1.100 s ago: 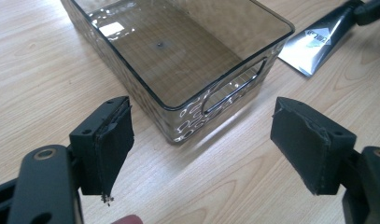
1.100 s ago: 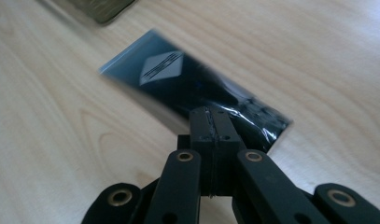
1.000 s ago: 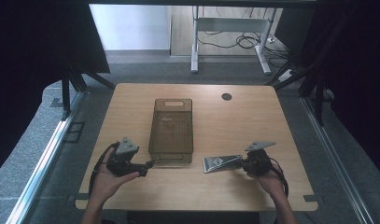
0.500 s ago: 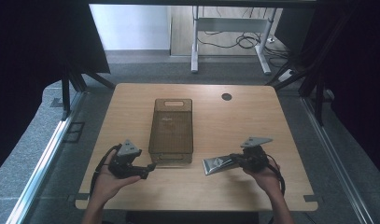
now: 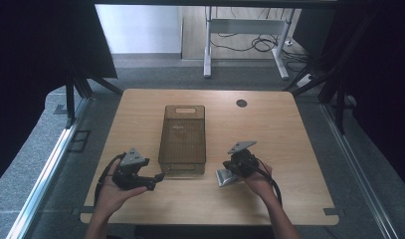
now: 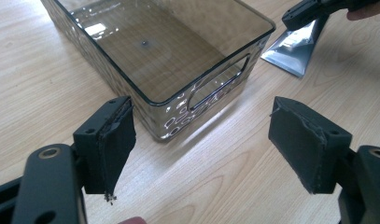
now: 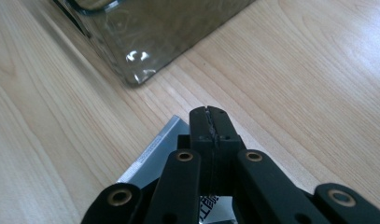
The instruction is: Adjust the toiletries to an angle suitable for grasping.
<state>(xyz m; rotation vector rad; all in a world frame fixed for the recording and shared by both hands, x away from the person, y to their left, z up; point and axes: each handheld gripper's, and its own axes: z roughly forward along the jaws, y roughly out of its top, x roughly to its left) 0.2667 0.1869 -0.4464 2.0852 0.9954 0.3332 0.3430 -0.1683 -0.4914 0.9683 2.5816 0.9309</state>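
My right gripper (image 7: 209, 112) has its jaws pressed fully together, and a flat silver packet (image 7: 152, 156) is pinched between them; its printed edge sticks out to the left just below the closed tips, and more of it shows under the linkage. From above, that packet (image 5: 226, 177) hangs out ahead of the right gripper (image 5: 229, 174) and lies low over the table (image 5: 289, 149), just beside the near right corner of the bin. My left gripper (image 6: 201, 149) has its jaws spread wide with nothing between them but bare wood; the pads (image 6: 115, 144) are clear of everything. Straight beyond the gap between the left jaws stands the smoky see-through bin (image 6: 178, 46), its near end wall with the handle slot facing me, close to the tips but not touching them. Past the right-hand jaw of that view, further off, I see the packet (image 6: 295, 49) with the other gripper's black tips on it. From above, the left gripper (image 5: 157, 179) sits near the bin's (image 5: 184, 139) near left corner, and the bin runs lengthwise away from both grippers, between them.
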